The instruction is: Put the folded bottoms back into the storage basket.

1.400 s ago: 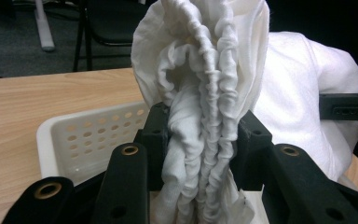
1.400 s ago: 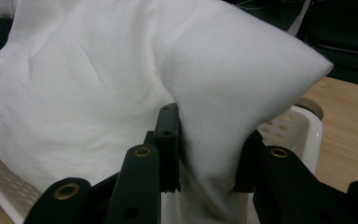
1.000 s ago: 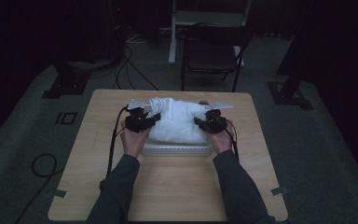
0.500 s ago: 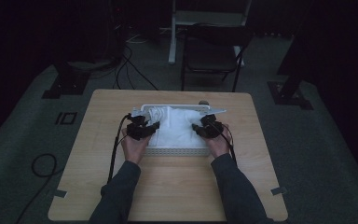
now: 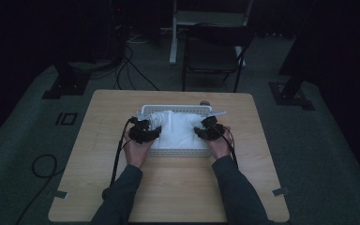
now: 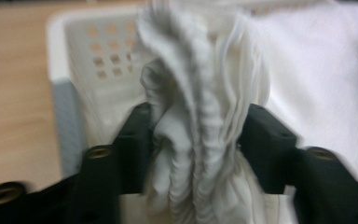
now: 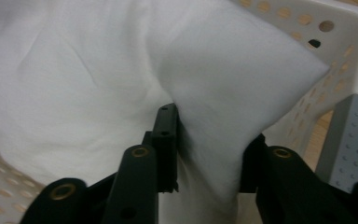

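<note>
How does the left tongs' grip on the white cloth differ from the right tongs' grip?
The left tongs pinch a bunched, ridged wad of the white cloth; the right tongs pinch a smooth, puffed fold. The left grips at the basket's left end, the right at its right end. Both are shut on the cloth over the basket.

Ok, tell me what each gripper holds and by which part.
Both hold the white cloth in the basket: the left gripper pinches a bunched fold, the right gripper a smooth fold.
</note>
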A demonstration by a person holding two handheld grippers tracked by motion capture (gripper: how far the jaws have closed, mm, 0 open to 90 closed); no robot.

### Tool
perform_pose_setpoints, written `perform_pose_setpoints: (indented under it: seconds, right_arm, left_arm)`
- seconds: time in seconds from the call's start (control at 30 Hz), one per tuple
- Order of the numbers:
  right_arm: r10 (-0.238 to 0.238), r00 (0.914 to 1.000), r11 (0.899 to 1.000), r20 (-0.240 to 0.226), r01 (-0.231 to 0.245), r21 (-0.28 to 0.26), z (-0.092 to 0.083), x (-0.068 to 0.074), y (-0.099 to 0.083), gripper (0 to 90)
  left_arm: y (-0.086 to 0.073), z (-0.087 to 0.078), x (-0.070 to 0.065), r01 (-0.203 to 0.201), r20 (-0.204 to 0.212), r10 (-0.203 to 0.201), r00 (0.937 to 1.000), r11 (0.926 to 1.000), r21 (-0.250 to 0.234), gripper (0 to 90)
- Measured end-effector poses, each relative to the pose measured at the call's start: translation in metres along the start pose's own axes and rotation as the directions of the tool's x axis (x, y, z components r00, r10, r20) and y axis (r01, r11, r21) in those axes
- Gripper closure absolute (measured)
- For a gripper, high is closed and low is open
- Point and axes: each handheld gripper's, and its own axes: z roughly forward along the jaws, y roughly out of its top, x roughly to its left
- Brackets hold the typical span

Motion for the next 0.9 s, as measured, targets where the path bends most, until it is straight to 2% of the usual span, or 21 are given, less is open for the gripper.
perform_pose_setpoints:
  seconds: [0.03,0.07,0.17,0.2,0.3,0.4,0.5,0.6,0.63,0.8,0.9]
  right_arm:
    - [-0.011,0.9993,1.0,0.037,0.011,-0.008,-0.001,0.0,0.001,52.3]
    - [-0.013,0.9985,1.0,0.053,0.014,-0.015,-0.003,-0.001,0.001,47.9]
    - [0.013,0.9951,0.996,0.098,-0.005,-0.084,-0.015,-0.006,0.004,37.1]
    - [0.019,0.993,0.994,0.117,-0.007,-0.106,-0.02,-0.008,0.005,36.3]
    - [0.042,0.9916,0.989,0.122,-0.024,-0.147,-0.033,-0.015,0.003,36.2]
    - [0.053,0.9905,0.987,0.127,-0.032,-0.16,-0.039,-0.021,-0.001,36.7]
    - [0.086,0.9873,0.983,0.134,-0.063,-0.17,-0.045,-0.033,-0.015,37.8]
    - [0.139,0.9845,0.978,0.107,-0.12,-0.168,-0.047,-0.044,-0.027,37.9]
    - [0.151,0.982,0.978,0.113,-0.132,-0.163,-0.047,-0.048,-0.031,37.9]
    - [0.187,0.9738,0.975,0.129,-0.168,-0.146,-0.046,-0.06,-0.044,37.9]
    - [0.197,0.9707,0.975,0.138,-0.178,-0.136,-0.045,-0.066,-0.048,37.8]
  left_arm:
    - [0.001,-0.002,0.002,0.005,-0.002,-0.006,1.0,0.9999,-0.013,37.0]
    - [0.002,-0.005,0.004,0.015,0.003,-0.015,0.9999,0.9993,-0.033,35.3]
    - [0.005,-0.014,0.011,0.026,-0.005,-0.026,0.9996,0.9974,-0.067,35.1]
    - [0.006,-0.017,0.013,0.03,-0.011,-0.031,0.9995,0.9966,-0.076,35.1]
    - [0.006,-0.025,0.02,0.041,-0.02,-0.043,0.9989,0.9945,-0.096,35.6]
    - [0.004,-0.031,0.025,0.042,-0.033,-0.046,0.9984,0.9939,-0.102,36.2]
    - [-0.004,-0.041,0.039,0.055,-0.048,-0.061,0.997,0.9927,-0.107,36.4]
    - [-0.013,-0.044,0.049,0.074,-0.07,-0.081,0.9943,0.9927,-0.096,36.1]
    - [-0.015,-0.045,0.052,0.078,-0.072,-0.085,0.9938,0.9925,-0.094,36.1]
    - [-0.029,-0.045,0.065,0.107,-0.096,-0.114,0.9888,0.9913,-0.077,36.0]
    - [-0.033,-0.045,0.07,0.1,-0.126,-0.107,0.9862,0.9931,-0.061,35.5]
